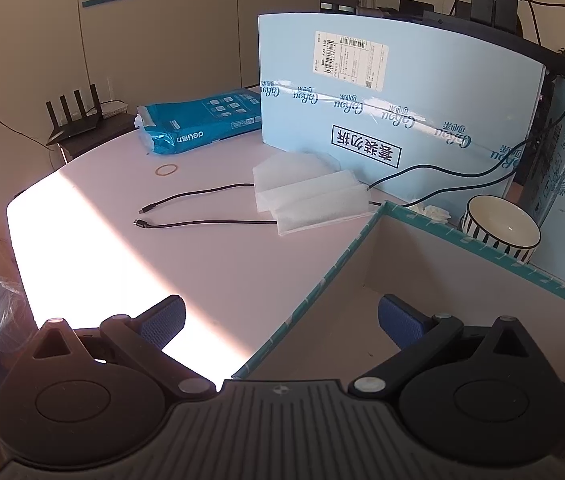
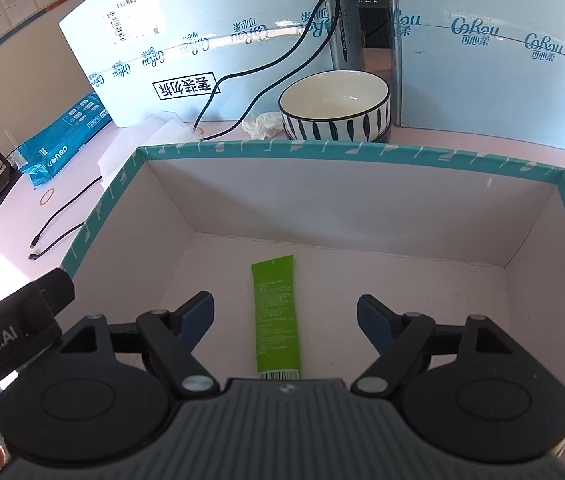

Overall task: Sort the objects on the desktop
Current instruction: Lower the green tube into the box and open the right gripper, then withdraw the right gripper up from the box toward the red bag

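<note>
Currently the right gripper (image 2: 285, 322) hangs inside the open teal-rimmed cardboard box (image 2: 346, 150), jaws spread wide with nothing between the blue pads (image 2: 198, 316); neither pad touches anything. A flat green plastic tube with small white print (image 2: 276, 316) lies on the pale box floor, lengthwise between the two fingers, crimped end toward the far wall, barcode end nearest the camera. The left gripper (image 1: 280, 320) is likewise wide open and empty, poised over the near left corner of the same box, one finger above the pink tabletop (image 1: 210, 264), the other above the box interior. Beyond the far box wall stands a white ceramic bowl with dark vertical stripes (image 2: 336, 108), a crumpled white tissue (image 2: 262, 125) just beside it. On the table left of the box: two black cables with loose connector ends (image 1: 202, 210), folded white foam sheets (image 1: 310, 196), a tan rubber band (image 1: 166, 169), a blue wrapped paper ream (image 1: 202, 120). Tall light-blue printed cartons (image 1: 398, 92) stand behind.
</note>
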`<act>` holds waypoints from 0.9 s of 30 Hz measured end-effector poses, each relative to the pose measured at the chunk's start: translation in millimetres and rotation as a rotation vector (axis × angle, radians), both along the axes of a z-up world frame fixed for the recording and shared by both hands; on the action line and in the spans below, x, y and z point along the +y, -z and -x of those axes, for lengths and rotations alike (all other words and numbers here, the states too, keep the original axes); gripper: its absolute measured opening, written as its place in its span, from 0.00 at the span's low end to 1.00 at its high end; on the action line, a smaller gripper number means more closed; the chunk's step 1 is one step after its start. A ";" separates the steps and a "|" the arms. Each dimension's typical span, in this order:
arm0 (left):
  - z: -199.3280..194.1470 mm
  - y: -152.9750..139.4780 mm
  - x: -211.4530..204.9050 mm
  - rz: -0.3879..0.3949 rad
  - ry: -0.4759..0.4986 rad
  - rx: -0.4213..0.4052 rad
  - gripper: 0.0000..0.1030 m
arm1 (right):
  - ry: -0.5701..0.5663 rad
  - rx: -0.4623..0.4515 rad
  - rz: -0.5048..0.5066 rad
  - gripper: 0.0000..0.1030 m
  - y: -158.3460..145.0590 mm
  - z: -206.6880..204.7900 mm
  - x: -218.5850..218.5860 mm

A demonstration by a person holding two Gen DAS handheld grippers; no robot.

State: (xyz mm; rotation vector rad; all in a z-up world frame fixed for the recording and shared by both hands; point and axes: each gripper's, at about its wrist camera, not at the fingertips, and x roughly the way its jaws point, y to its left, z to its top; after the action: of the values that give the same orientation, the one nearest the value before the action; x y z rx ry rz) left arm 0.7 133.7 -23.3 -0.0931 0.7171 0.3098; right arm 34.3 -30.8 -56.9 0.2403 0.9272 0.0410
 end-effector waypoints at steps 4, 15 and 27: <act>-0.6 0.3 -0.2 -0.001 -0.001 0.002 1.00 | 0.024 -0.002 0.003 0.81 0.1 1.6 -6.2; -0.1 3.2 -1.4 -0.005 -0.002 0.016 1.00 | 0.061 -0.062 0.020 0.85 -6.4 20.8 -24.3; 7.5 5.3 -7.2 -0.022 0.014 0.019 1.00 | 0.033 -0.207 0.072 0.88 -18.6 50.0 -24.7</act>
State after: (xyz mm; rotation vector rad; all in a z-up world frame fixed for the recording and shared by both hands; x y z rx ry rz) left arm -6.7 126.6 -28.6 -0.0647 0.7327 0.3052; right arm -15.7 -55.5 -38.3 0.1807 0.7167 0.0015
